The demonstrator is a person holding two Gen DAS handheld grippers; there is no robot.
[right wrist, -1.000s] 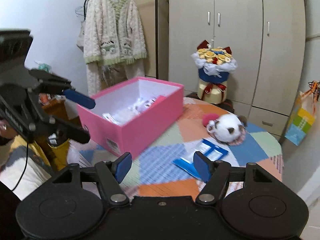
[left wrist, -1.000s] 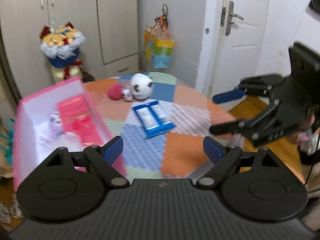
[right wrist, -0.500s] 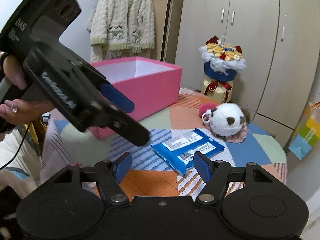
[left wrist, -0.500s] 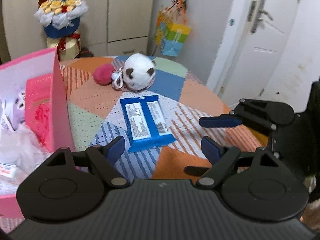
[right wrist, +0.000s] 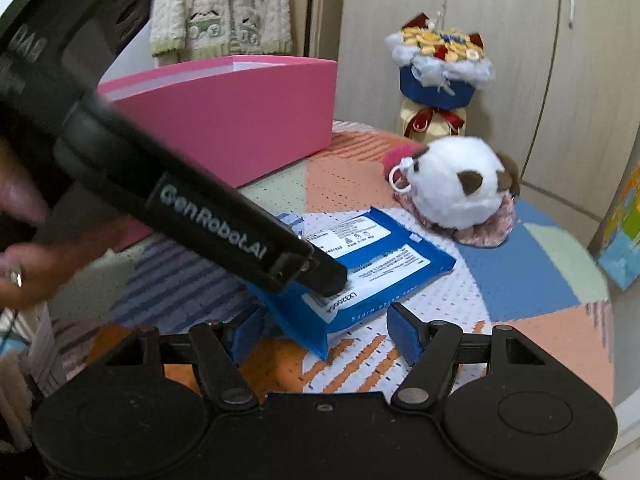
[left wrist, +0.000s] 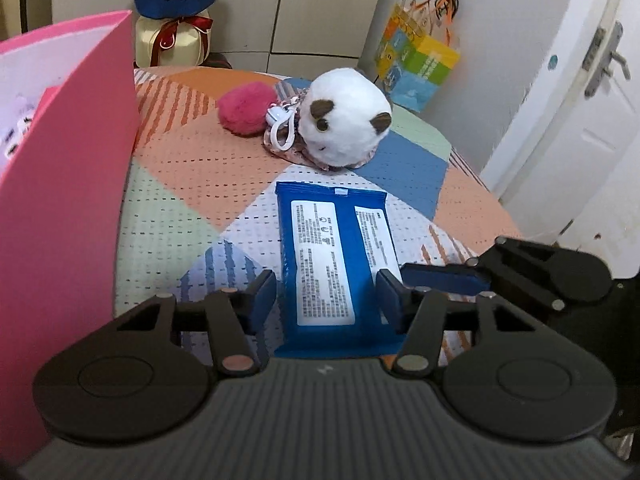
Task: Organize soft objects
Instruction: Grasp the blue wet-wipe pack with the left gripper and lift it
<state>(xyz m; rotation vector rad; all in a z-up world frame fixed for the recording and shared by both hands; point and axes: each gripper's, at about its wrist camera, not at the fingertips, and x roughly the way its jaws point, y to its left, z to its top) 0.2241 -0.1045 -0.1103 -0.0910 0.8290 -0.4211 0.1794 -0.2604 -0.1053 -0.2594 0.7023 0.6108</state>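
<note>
A blue wipes pack (left wrist: 332, 248) lies on the patchwork table cover. My left gripper (left wrist: 326, 296) has its jaws closing on the pack's near end, and the pads pinch its two long edges. In the right wrist view one of the left fingers (right wrist: 320, 276) lies across the pack (right wrist: 384, 256), whose near corner stands up. My right gripper (right wrist: 324, 332) is open just in front of that corner, not touching it. Behind the pack sit a white plush animal (left wrist: 344, 128) and a red pompom (left wrist: 244, 110).
A tall pink box (left wrist: 76, 200) stands close on the left, with items inside. A wrapped bouquet (right wrist: 440, 64) and cupboards are behind the table. The table's edge (left wrist: 500, 208) drops off to the right near a white door. A hand (right wrist: 36, 256) holds the left gripper.
Both grippers have come down and forward to the blue pack. The left jaws have narrowed from wide open onto the pack's sides. The right jaws keep the same width.
</note>
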